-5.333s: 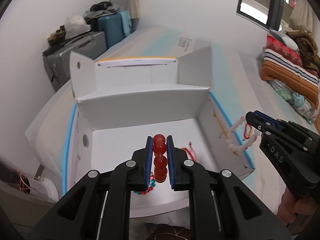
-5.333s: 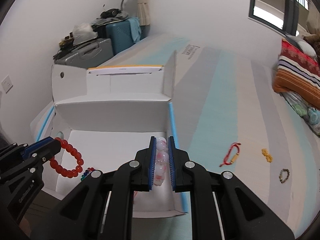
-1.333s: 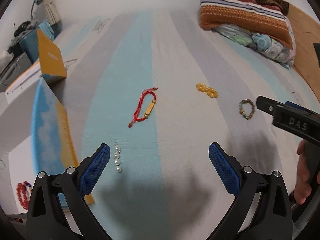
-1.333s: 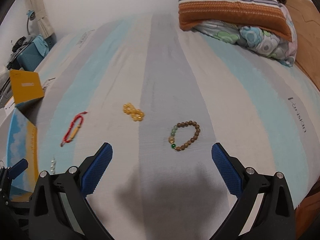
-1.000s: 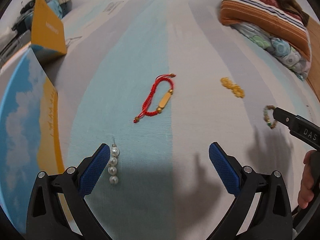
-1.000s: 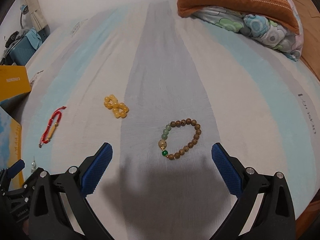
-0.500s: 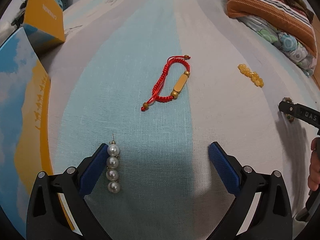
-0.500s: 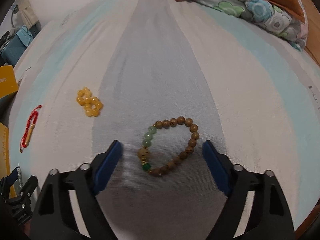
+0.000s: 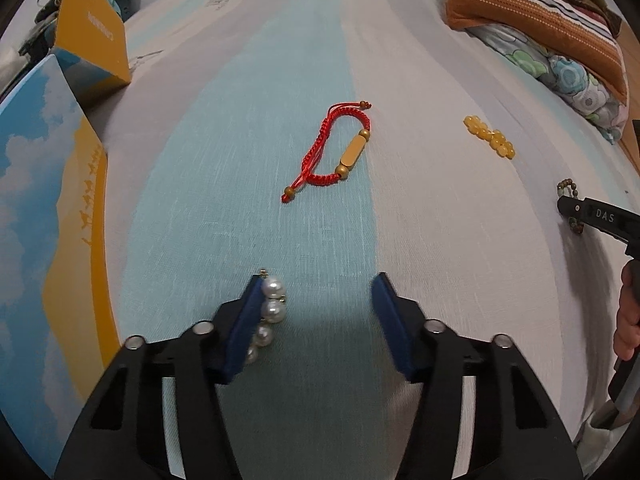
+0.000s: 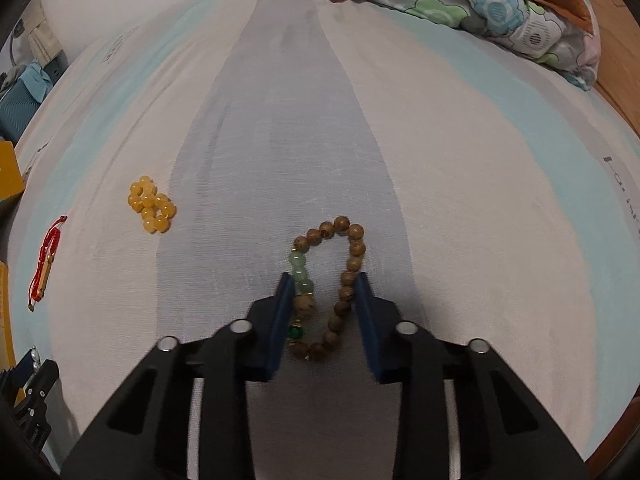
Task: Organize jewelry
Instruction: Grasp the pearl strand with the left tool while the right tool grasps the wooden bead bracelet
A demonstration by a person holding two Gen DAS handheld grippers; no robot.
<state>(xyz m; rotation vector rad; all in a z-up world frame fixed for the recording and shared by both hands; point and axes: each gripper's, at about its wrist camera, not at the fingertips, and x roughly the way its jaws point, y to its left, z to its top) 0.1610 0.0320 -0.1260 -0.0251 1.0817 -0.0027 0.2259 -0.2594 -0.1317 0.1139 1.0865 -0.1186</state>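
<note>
My left gripper (image 9: 316,286) is open, low over the bed. A short string of white pearls (image 9: 269,311) lies against the inside of its left finger. My right gripper (image 10: 323,286) is partly closed around a brown wooden bead bracelet with green beads (image 10: 332,280); both pads touch or nearly touch its sides, and the bracelet lies on the sheet. A red cord bracelet with a gold tube (image 9: 334,146) and a cluster of yellow beads (image 9: 490,138) lie further out; both show in the right wrist view too, the cord (image 10: 44,264) and the yellow beads (image 10: 152,204).
The striped bed sheet (image 9: 420,80) carries all the jewelry. A blue and orange cardboard box (image 9: 48,184) stands at the left. Folded quilts and a pillow (image 9: 536,28) lie at the far right. The bed's wooden edge (image 10: 618,92) runs along the right.
Both grippers have come down onto the bed and narrowed. The left now has the pearls against its left finger; the right has closed in around the wooden bead bracelet.
</note>
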